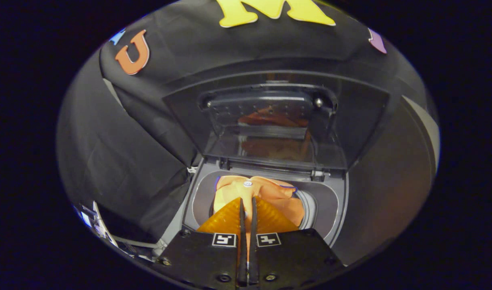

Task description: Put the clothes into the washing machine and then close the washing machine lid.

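With an orange garment (266,189) pinched between the nearly closed fingers of the gripper (248,205) over the washing machine's drum opening (322,205), beneath the raised lid (270,121), a rim snag was judged likely if released early.

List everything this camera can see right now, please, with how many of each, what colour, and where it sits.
washing machine: one, grey, just ahead of the claw, its round opening facing up.
lid: one, dark and see-through, raised upright at the back of the opening.
garment: one, orange with a small pale button, bunched in the opening, a strip of it between the fingers.
black cloth: one, draped beside and behind the washer.
claw: one, fingers nearly together, pinching the orange cloth over the opening.
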The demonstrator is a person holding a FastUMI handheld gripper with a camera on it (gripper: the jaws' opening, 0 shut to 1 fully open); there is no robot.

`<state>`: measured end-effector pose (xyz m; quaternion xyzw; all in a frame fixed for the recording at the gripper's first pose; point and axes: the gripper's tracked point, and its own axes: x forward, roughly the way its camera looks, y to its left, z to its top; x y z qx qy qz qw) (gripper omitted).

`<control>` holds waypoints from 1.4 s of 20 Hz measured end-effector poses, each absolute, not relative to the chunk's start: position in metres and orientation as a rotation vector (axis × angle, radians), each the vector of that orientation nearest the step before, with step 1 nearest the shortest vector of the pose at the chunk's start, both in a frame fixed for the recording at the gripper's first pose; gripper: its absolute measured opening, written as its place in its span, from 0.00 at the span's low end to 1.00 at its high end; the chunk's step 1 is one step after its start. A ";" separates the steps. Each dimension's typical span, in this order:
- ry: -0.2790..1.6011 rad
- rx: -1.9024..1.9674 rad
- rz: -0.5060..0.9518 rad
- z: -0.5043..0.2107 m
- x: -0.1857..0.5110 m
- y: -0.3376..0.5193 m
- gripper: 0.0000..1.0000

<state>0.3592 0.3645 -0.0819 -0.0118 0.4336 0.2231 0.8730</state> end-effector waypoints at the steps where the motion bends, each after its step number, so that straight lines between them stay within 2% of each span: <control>1: 0.922 -0.021 0.457 -0.087 0.360 0.365 0.05; 12: 0.927 -0.041 0.429 -0.099 0.373 0.359 0.05; 16: 1.006 -0.032 0.431 -0.119 0.360 0.357 1.00; 22: 0.989 -0.057 0.445 -0.109 0.356 0.355 1.00; 28: 0.876 -0.070 0.485 -0.045 0.355 0.360 1.00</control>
